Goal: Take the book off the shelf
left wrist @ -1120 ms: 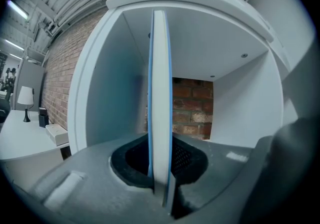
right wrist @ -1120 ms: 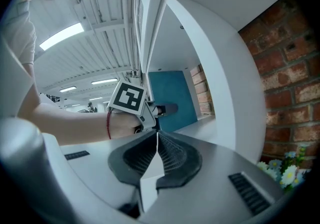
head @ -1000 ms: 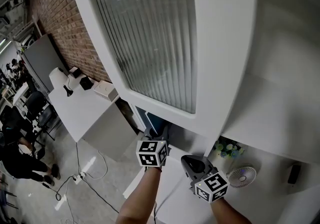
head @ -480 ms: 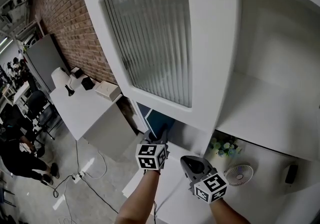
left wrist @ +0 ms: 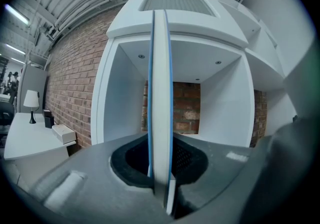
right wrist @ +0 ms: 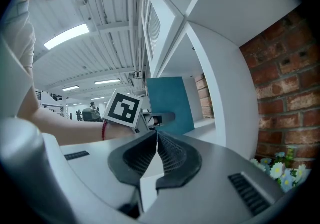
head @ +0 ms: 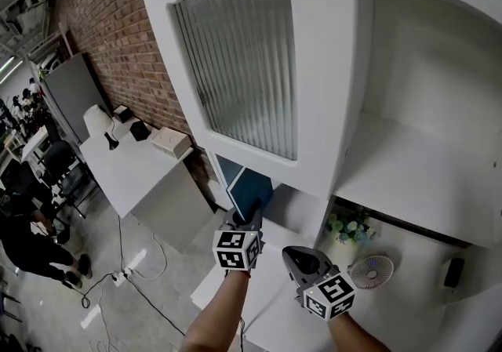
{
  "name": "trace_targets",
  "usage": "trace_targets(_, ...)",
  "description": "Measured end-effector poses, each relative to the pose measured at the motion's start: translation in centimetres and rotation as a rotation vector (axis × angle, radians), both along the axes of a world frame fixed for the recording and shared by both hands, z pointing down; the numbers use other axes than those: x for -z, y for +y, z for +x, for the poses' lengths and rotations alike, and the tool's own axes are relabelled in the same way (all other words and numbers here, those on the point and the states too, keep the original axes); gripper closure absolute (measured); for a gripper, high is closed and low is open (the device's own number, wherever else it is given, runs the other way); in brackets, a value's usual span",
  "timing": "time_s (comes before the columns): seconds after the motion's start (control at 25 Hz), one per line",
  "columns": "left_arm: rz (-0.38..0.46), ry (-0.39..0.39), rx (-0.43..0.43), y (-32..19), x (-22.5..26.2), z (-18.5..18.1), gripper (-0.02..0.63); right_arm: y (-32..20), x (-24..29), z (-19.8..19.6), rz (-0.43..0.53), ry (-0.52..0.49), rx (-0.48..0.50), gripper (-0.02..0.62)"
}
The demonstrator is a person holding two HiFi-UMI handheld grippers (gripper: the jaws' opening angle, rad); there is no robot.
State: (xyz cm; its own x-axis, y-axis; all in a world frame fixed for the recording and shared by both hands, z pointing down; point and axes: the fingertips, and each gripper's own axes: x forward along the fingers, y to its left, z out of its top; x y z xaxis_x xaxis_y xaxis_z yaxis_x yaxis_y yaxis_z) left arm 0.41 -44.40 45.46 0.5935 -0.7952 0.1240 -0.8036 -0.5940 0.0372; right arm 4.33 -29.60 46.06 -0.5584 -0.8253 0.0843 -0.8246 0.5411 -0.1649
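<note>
We are holding the blue book (left wrist: 160,83) upright in our left tongs (left wrist: 159,178), with the shelf (left wrist: 122,113) just ahead. Our right tongs (right wrist: 156,140) are hanging shut and empty beside them.

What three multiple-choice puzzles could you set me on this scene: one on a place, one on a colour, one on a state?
1. Where does the small fan stand?
A) beside the flowers
B) on the floor
C) on top of the book

2. What colour is the cover of the book?
A) red
B) teal
C) yellow

3. How are the jaws of the right gripper?
A) wide open
B) shut on the book
C) shut, with nothing between

Answers:
1 A: the fan sits on the white counter next to the flowers.
2 B: the cover held in the left gripper shows teal.
3 C: its pads meet and nothing is between them.
</note>
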Motion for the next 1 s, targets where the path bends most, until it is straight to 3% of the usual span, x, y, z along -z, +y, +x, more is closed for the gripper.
trace_targets(1.0,0.009,0.013,-0.042,6.7,0.4,-0.5,0.558,2.9,1.4,-0.3,0.02,0.017,0.002,0.577)
